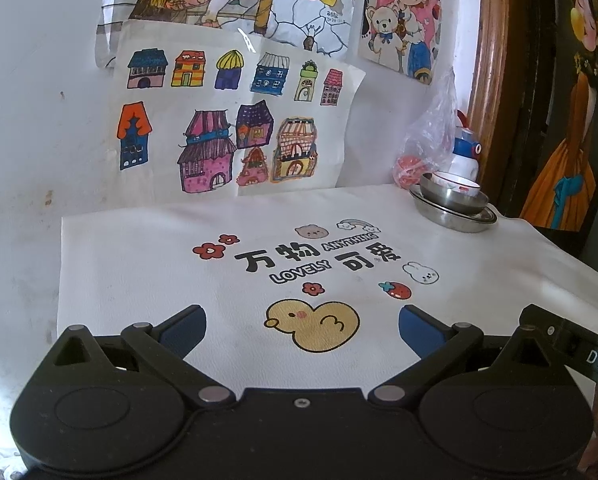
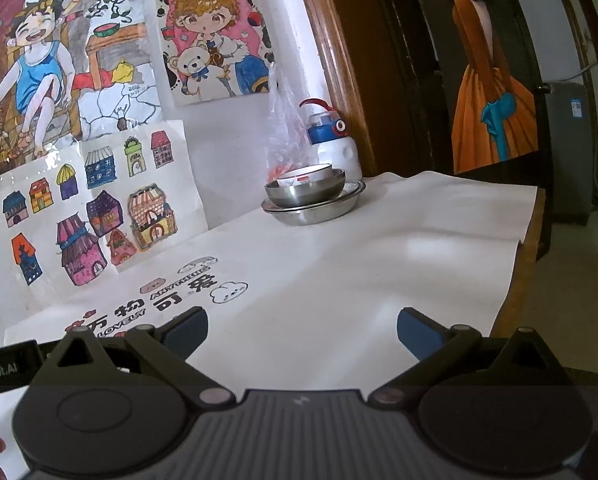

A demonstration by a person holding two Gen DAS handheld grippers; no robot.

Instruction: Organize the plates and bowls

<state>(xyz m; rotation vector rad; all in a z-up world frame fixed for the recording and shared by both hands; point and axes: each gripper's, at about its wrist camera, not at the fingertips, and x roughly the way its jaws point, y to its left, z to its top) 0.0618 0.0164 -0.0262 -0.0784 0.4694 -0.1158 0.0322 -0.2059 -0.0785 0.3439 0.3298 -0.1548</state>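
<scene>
One steel plate point(image 2: 319, 212), two nested bowls point(image 2: 305, 191).

**Soft daylight, heavy fisheye bend**

Both views are lit by even, cool daylight, bright enough to read the print on the white cloth point(image 1: 139, 264). In the right wrist view a pale sheen lies on the cloth toward its far right side, and the steel dishes point(image 2: 313, 200) carry small glints. Shadows are faint and soft-edged. The door frame point(image 2: 339, 72) bows strongly, and the corners fall to black. The dark claw bodies at the bottom look slightly soft.
</scene>
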